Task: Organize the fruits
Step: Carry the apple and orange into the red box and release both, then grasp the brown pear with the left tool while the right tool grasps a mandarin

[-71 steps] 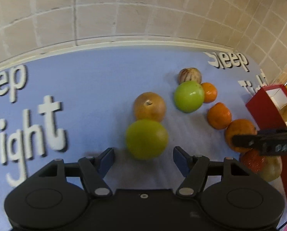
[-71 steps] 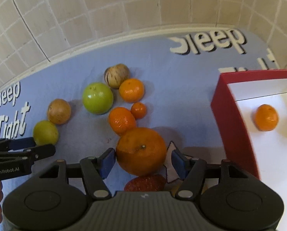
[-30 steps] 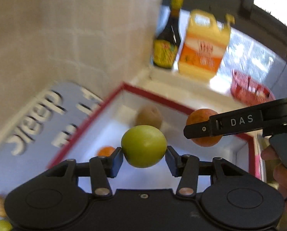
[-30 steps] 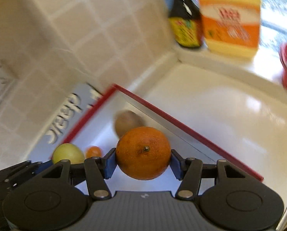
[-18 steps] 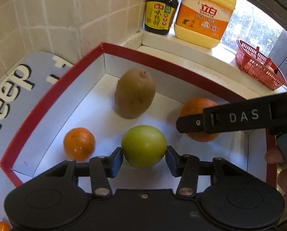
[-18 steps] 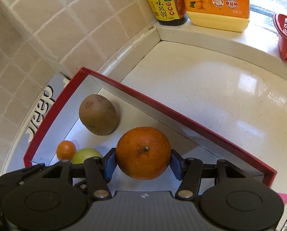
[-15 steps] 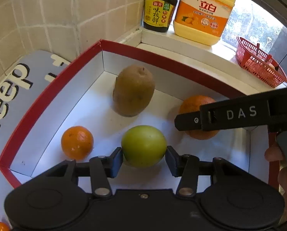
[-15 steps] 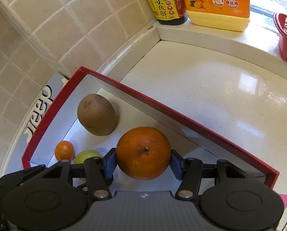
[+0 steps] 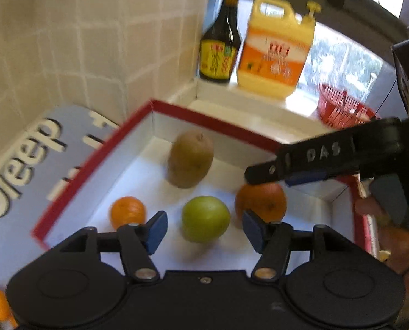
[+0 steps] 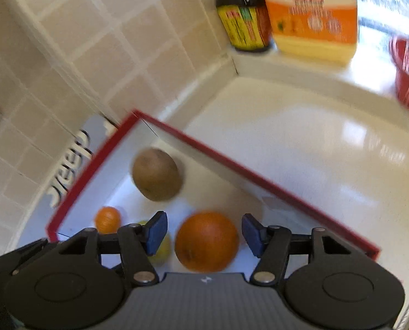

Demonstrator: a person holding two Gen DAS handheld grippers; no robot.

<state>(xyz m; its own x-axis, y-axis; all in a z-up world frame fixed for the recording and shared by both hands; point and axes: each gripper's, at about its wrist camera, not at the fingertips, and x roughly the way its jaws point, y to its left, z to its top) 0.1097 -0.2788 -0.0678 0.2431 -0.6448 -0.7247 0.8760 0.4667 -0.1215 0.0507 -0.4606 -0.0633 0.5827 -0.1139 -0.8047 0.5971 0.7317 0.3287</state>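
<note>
A red-rimmed white box [image 9: 94, 162] holds a brown pear [image 9: 190, 159], a small orange [image 9: 128, 211], a green apple [image 9: 205, 218] and a large orange [image 9: 260, 201]. My left gripper [image 9: 204, 231] is open above the box, the green apple lying loose between its fingers. My right gripper [image 10: 204, 232] is open too, with the large orange [image 10: 206, 240] lying on the box floor between its fingers. The right wrist view also shows the box rim [image 10: 89, 170], the pear [image 10: 156, 177], the small orange [image 10: 107, 219] and part of the apple [image 10: 160, 253].
A dark sauce bottle [image 9: 220, 41] and a yellow detergent jug [image 9: 275, 52] stand on the sill behind the box. A red basket [image 9: 341, 107] sits to the right. A blue mat [image 9: 25, 165] with white letters lies left of the box, against the tiled wall.
Both grippers have opened and let go of their fruit: the green apple and the large orange now rest on the box floor. Both grippers have pulled up and back a little.
</note>
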